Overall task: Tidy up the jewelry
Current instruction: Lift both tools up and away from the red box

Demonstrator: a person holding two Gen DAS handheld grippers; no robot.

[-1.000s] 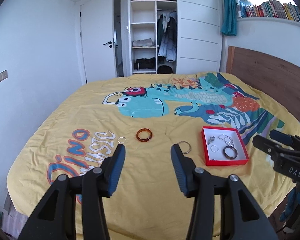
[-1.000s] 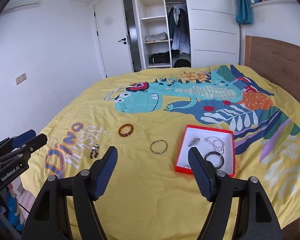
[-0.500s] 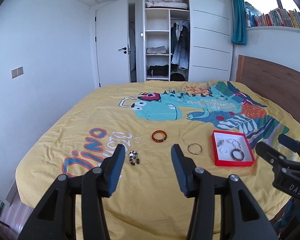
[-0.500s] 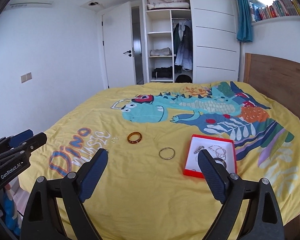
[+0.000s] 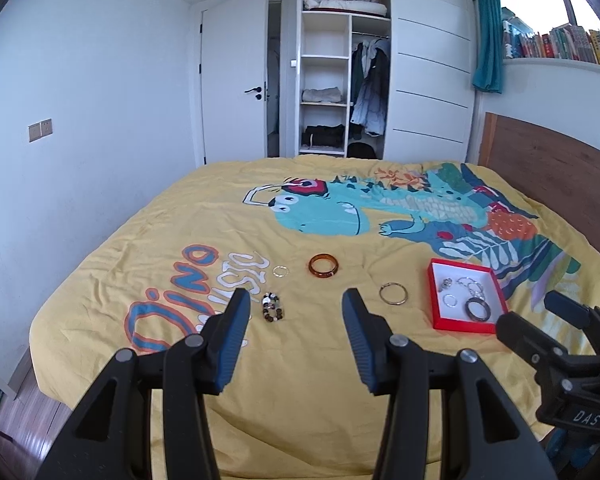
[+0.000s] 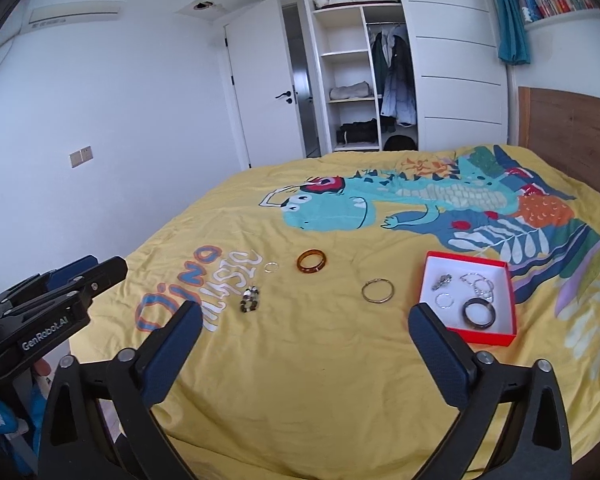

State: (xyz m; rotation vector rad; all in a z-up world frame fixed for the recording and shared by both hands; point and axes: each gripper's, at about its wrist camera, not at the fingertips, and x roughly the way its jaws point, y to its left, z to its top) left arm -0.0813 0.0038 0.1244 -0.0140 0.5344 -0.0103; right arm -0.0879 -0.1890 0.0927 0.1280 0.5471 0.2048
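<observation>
Both tools are held above the near edge of a bed covered by a yellow dinosaur-print duvet. The left tool is seen with its jaws partly apart and nothing between them. The right tool is spread wide, its jaws having just been opening, and nothing is gripped by it. The jewelry is laid out on the duvet beyond both tools. A red box with a white lining is placed to the right; inside it a dark bangle, a small silver ring, a silver chain piece and a small metallic charm can be made out. Just left of the box a thin silver hoop lies flat on the fabric. Further left and a little farther back an amber bangle is seen, with a small clear ring beside it. Nearer the tools, next to the printed lettering, a beaded bracelet is bunched up. None of the loose pieces is touched by either tool.
</observation>
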